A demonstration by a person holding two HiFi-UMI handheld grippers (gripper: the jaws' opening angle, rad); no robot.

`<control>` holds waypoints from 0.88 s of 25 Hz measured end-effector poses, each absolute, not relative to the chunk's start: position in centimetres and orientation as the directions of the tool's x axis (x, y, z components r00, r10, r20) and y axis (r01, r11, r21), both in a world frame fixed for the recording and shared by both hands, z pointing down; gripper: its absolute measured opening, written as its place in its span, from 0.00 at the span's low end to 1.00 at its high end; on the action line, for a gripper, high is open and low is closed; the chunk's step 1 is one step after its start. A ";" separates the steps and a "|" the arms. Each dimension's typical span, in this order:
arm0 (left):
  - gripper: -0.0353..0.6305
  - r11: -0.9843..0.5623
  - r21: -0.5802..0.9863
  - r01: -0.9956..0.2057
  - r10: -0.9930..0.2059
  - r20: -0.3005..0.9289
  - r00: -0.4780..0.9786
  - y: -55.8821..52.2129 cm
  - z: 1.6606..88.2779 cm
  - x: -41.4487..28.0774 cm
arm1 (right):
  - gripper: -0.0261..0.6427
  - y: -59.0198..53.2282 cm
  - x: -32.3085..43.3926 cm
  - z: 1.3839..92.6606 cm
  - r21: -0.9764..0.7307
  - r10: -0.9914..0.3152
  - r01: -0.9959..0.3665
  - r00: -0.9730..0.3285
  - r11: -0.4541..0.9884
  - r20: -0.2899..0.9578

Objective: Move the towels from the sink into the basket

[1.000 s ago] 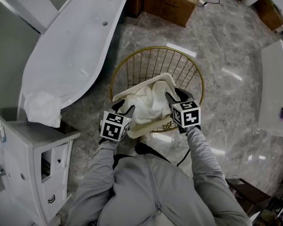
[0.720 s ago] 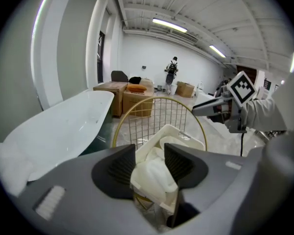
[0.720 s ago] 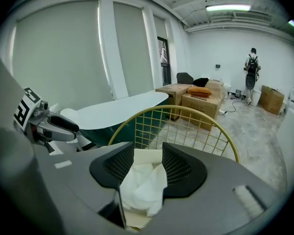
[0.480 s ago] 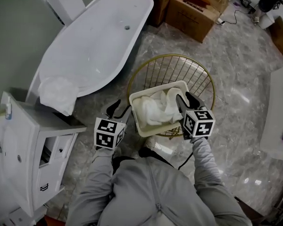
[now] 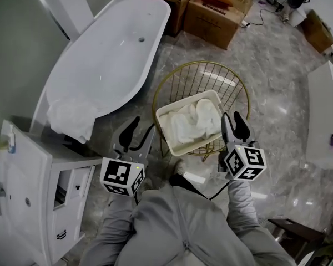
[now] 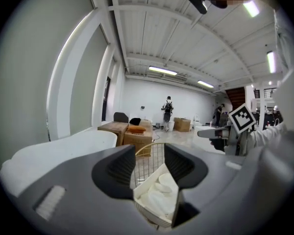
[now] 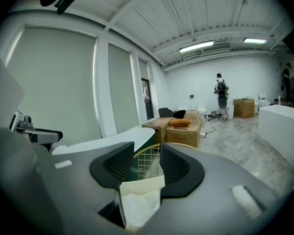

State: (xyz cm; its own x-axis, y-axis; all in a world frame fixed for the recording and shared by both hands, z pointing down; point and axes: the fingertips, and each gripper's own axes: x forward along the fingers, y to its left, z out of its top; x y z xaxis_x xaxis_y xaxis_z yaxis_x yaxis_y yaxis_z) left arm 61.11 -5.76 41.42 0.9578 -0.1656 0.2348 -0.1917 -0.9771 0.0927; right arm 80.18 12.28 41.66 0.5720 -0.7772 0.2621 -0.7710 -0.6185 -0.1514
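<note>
A cream plastic basin [image 5: 163, 133] with white towels [image 5: 191, 121] in it rests in the gold wire basket [image 5: 211, 82]. My left gripper [image 5: 143, 124] hangs above the floor to the basin's left, open and apart from it. My right gripper [image 5: 232, 118] stands just off the basin's right corner, also open with nothing between its pads. In the left gripper view the basin [image 6: 154, 202] shows small, below and beyond the gap between the jaws. In the right gripper view its rim [image 7: 142, 184] and a towel [image 7: 139, 207] show low in the gap. Another white towel [image 5: 72, 118] hangs over the bathtub's near end.
A white bathtub [image 5: 111, 54] runs up the left. A white vanity [image 5: 28, 170] with drawers stands at the lower left. Cardboard boxes [image 5: 211, 10] sit behind the basket, and a white counter [image 5: 324, 115] lies at the right. The floor is grey marble.
Both grippers have come up and back from the basin's two ends toward the person. The basin with the towels stays in the wire basket.
</note>
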 end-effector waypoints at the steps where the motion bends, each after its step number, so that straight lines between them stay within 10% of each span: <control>1: 0.40 -0.981 0.086 -0.174 -0.152 0.219 0.964 -5.5 40.8 60.9 | 0.28 13.0 79.6 41.0 -0.144 -0.766 -0.760 0.592 -0.634 0.249; 22: 0.40 -1.000 0.000 0.024 0.024 0.107 0.994 -3.8 37.2 57.4 | 0.28 23.0 70.8 36.6 -0.052 -0.527 -0.525 0.838 -0.850 0.142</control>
State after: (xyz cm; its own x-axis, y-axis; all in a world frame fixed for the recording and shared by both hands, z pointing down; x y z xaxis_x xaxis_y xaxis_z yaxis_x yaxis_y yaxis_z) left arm 57.38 -3.76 37.21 0.9940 0.0235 0.1066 0.0237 -0.9997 -0.0003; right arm 70.75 23.03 36.61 0.8381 -0.5266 0.1422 -0.5250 -0.8495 -0.0521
